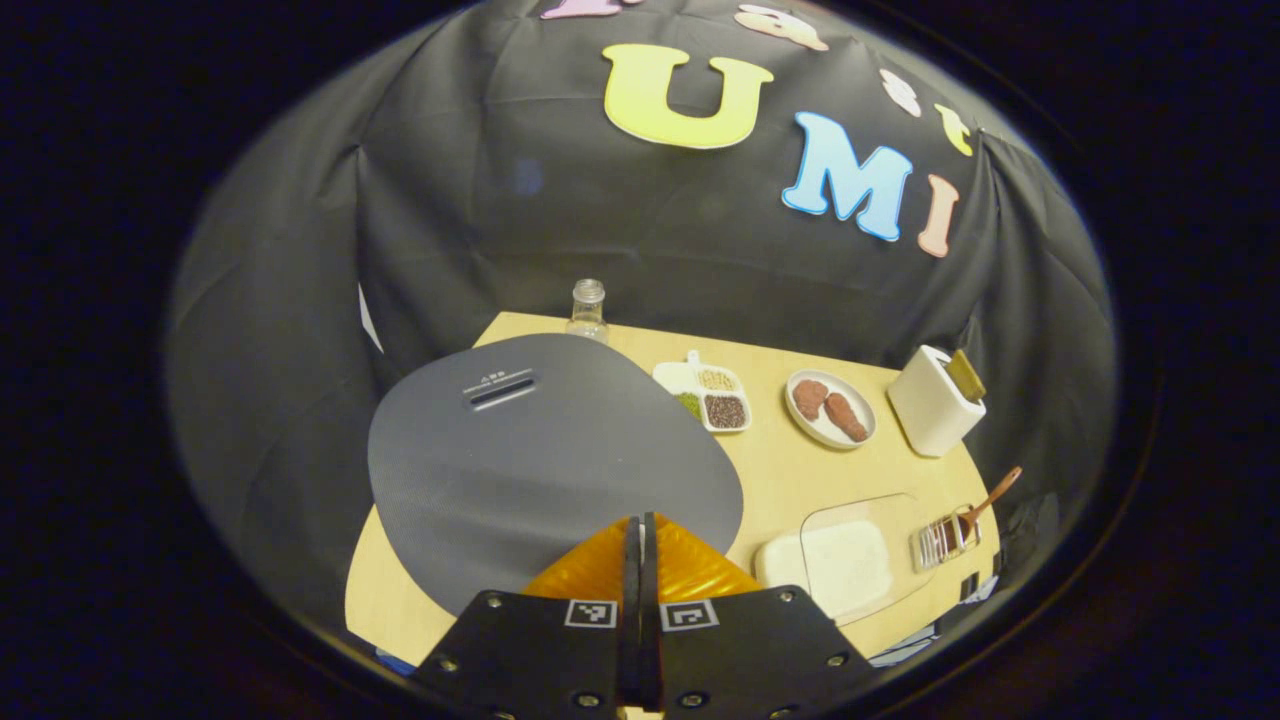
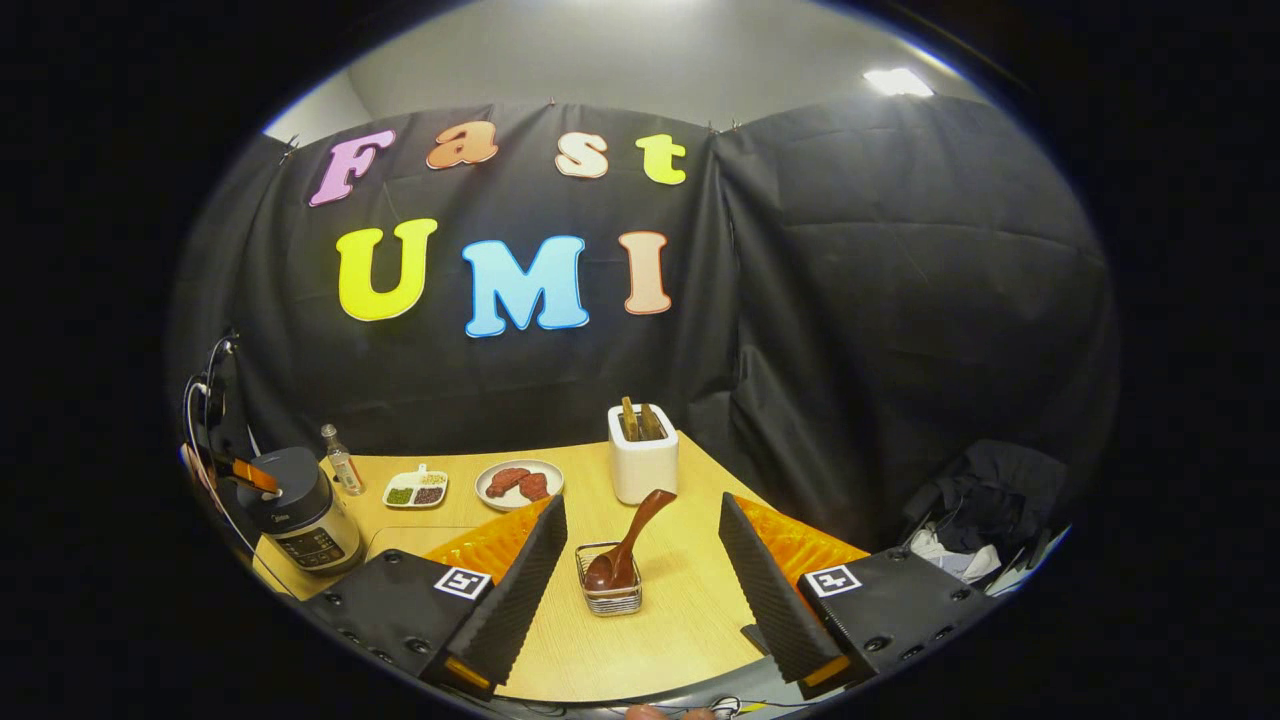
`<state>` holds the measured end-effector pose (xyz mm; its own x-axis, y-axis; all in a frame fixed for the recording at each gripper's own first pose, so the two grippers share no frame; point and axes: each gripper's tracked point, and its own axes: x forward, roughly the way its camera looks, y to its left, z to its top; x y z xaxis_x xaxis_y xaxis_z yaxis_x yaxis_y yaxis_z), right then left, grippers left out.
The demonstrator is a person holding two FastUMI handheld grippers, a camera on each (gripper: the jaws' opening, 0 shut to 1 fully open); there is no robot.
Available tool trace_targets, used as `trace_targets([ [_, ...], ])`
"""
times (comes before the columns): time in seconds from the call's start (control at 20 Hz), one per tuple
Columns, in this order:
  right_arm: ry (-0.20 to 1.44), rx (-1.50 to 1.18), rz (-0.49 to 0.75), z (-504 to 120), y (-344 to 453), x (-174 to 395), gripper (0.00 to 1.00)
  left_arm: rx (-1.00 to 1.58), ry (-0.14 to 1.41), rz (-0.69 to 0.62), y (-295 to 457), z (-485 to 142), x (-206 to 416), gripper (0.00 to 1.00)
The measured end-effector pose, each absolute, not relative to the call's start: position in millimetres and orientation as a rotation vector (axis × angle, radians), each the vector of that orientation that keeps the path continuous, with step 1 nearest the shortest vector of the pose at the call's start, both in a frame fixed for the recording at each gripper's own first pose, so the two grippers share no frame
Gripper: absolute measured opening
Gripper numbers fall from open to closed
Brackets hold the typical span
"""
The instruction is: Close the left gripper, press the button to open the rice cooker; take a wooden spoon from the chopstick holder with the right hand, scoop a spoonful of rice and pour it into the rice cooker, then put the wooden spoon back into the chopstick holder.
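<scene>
The grey rice cooker (image 1: 540,450) has its lid down, and my left gripper (image 1: 640,545) hovers shut over the lid's near edge with nothing between its fingers. From the right gripper view, the cooker (image 2: 300,515) stands at the far left with the left gripper (image 2: 250,472) on top of it. A wooden spoon (image 2: 630,540) leans bowl-down in a small wire basket (image 2: 610,590). My right gripper (image 2: 640,580) is open, its fingers on either side of the basket and short of it. In the left gripper view the spoon (image 1: 990,495) and basket (image 1: 945,540) sit at the right.
A white holder (image 2: 643,455) with wooden utensils stands behind the basket. A plate of meat (image 2: 518,483), a divided dish (image 2: 415,490) and a small bottle (image 2: 343,460) line the back of the table. A white rice container (image 1: 850,560) with a clear lid lies beside the cooker.
</scene>
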<state>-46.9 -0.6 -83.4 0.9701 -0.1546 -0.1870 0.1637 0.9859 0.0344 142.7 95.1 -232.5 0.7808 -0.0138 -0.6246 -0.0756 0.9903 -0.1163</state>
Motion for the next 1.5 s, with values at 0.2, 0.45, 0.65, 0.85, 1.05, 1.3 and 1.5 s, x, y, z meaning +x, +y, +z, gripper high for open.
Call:
trace_targets([
  [0.2, 0.197, 0.043, -0.142, -89, 7, -44, 0.98, -0.153, 0.689, 0.034, 94, -235, 141, 0.02],
  [0.45, 0.198, 0.044, -0.115, -91, 17, -37, 0.98, -0.238, 0.688, 0.029, 96, -237, 139, 0.02],
  [0.65, 0.199, 0.056, -0.122, -94, 15, -37, 0.98, -0.279, 0.689, 0.023, 97, -239, 140, 0.02],
  [0.85, 0.211, 0.095, -0.146, -97, 8, -39, 0.93, -0.202, 0.718, 0.018, 95, -244, 138, 0.03],
  [1.05, 0.199, 0.094, -0.151, -94, 7, -42, 0.98, -0.130, 0.696, 0.033, 93, -243, 139, 0.02],
  [1.3, 0.173, 0.097, -0.153, -89, 3, -45, 0.98, -0.078, 0.620, 0.099, 90, -218, 131, 0.02],
  [1.5, 0.172, 0.098, -0.156, -89, 4, -42, 0.98, 0.056, 0.397, 0.143, 95, -134, 127, 0.02],
])
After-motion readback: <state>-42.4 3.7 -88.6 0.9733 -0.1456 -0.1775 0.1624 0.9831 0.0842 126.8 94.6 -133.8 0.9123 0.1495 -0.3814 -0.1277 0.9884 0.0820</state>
